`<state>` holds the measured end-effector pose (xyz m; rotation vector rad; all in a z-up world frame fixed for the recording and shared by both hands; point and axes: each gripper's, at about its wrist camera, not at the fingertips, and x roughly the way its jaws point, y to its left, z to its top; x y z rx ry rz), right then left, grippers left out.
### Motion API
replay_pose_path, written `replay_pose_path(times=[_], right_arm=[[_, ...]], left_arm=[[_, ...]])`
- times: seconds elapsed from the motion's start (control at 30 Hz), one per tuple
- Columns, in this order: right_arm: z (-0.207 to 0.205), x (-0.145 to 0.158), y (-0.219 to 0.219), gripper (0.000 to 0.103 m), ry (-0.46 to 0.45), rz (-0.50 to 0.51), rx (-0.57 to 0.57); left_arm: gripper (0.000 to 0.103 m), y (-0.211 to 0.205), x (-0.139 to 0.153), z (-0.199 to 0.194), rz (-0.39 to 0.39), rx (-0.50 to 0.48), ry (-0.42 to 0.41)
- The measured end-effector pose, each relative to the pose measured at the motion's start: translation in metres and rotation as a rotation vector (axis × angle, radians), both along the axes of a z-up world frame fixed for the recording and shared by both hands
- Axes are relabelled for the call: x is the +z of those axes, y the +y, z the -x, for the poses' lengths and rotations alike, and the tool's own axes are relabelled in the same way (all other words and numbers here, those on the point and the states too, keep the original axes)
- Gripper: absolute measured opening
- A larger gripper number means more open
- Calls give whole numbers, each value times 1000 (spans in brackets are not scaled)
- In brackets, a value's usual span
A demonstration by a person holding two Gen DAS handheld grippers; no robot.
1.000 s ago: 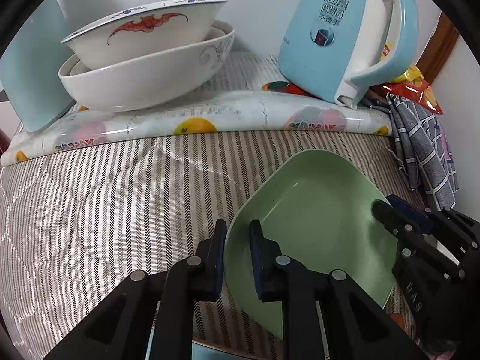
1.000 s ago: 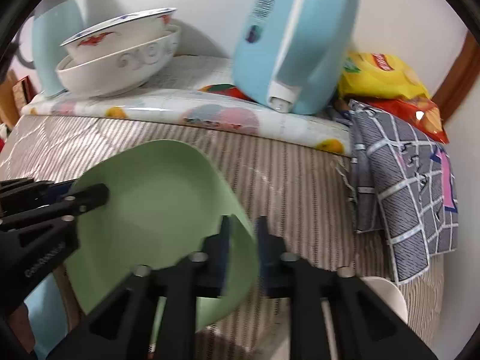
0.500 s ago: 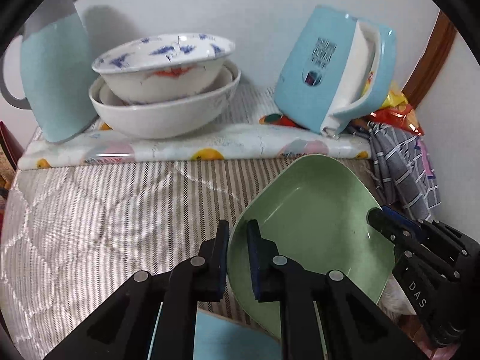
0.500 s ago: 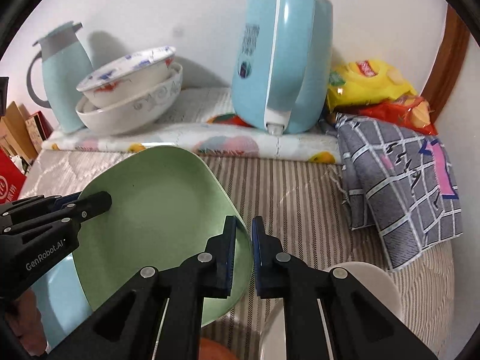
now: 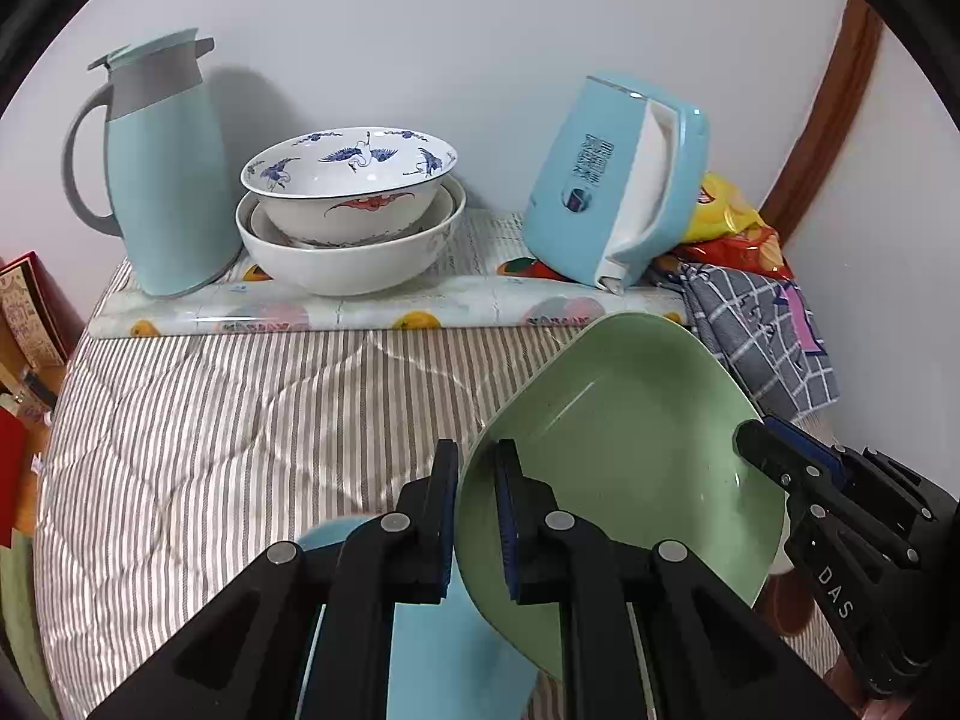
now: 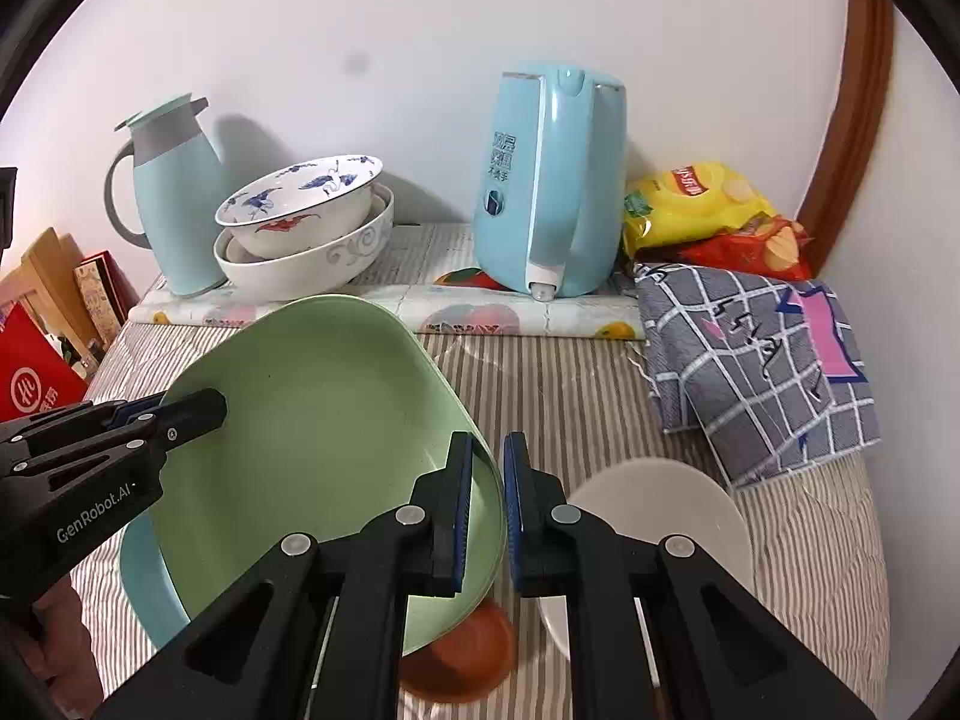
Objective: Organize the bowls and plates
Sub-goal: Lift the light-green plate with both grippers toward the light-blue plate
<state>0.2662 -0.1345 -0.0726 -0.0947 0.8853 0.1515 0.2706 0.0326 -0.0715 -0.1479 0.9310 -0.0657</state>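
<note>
Green plate (image 5: pixel 624 450) is lifted higher off the striped cloth (image 5: pixel 210 450) now — left gripper (image 5: pixel 477 501) and right gripper (image 6: pixel 487 501) both clamped on its rim, so it's probably headed for the blue plate (image 6: pixel 144 582) below.

Tilting above the striped cloth: a pale green squarish plastic plate (image 6: pixel 324 420), rim pinched on two opposite sides. Lying beneath: light blue plate (image 6: pixel 144 588), white plate (image 6: pixel 678 504), small brown dish (image 6: pixel 468 660). Sitting nested at the back: two white porcelain bowls (image 5: pixel 351 210).
</note>
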Motion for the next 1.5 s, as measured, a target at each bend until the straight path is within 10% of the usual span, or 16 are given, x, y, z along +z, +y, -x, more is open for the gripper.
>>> replay_pose_path(times=[1.5], right_arm=[[74, -4, 88, 11, -11, -63, 104]], left_arm=[[13, 96, -13, 94, 8, 154, 6]])
